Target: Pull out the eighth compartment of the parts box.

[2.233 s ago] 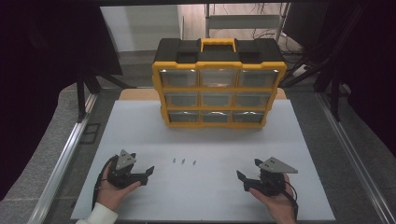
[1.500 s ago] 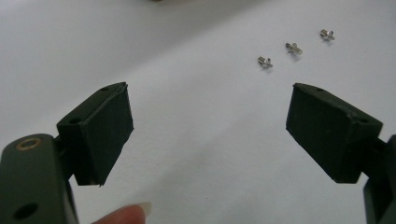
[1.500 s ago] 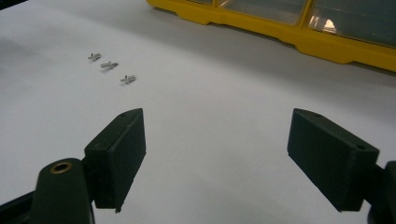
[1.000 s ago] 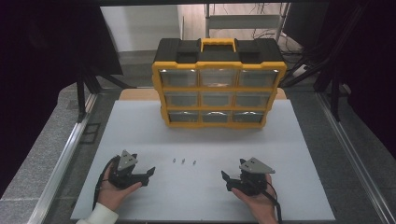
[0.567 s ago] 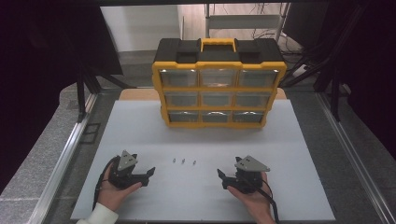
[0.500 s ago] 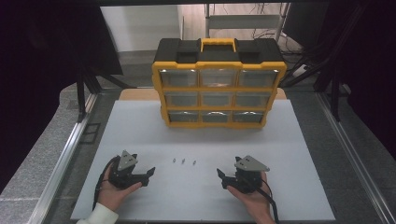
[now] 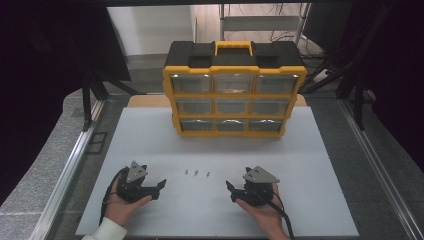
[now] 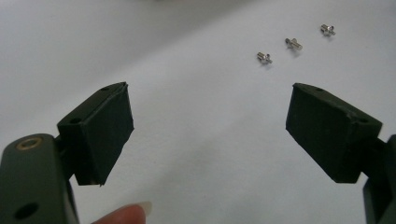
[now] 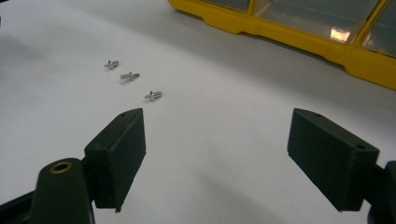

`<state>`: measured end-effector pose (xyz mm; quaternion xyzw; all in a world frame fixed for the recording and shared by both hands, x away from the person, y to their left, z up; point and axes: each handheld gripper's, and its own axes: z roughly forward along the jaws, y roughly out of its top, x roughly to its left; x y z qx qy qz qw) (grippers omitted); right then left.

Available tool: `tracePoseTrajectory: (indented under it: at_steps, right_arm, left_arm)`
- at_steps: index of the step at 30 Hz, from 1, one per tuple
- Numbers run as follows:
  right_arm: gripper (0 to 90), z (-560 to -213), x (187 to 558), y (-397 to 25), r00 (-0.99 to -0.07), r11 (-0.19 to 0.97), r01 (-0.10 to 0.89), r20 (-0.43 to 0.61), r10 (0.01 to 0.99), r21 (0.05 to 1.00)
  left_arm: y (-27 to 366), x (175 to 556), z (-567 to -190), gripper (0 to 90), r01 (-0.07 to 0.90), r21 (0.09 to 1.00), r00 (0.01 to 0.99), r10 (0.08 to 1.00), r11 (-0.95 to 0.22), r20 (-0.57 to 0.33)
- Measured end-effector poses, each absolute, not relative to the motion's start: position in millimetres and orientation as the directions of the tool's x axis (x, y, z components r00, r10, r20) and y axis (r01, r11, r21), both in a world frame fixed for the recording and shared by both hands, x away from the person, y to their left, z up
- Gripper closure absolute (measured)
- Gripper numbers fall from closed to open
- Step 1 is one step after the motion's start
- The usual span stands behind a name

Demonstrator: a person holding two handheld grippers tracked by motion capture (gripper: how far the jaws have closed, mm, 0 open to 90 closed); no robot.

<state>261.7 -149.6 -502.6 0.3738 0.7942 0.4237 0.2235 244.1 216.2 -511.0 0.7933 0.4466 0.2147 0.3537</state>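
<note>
The white counter (image 7: 320, 165) sits in a dark room, with grey floor on both sides. The right tool (image 7: 231, 190) rests low on the counter with its jaws wide apart and nothing between them, and the left tool (image 7: 161, 187) sits the same way, wide open and empty, each one held in a hand. Three small silver screws (image 7: 196, 173) lie in a short row on the counter between the two tools, a bit farther from the person, and behind them, well apart, stands a yellow and black drawer box (image 7: 234, 89) with clear drawers.
</note>
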Motion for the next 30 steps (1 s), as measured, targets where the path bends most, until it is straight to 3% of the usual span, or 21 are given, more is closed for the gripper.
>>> tracePoseTrajectory:
  at_steps: [30]
  right_arm:
    - [19.2, -505.1, 262.0, -126.6, -0.626, 0.386, 0.392, -0.066, 0.777, 0.835]
  left_arm:
    - [218.1, 243.7, -510.3, 15.3, 0.554, 0.756, 0.509, 0.86, -0.35, 0.025]
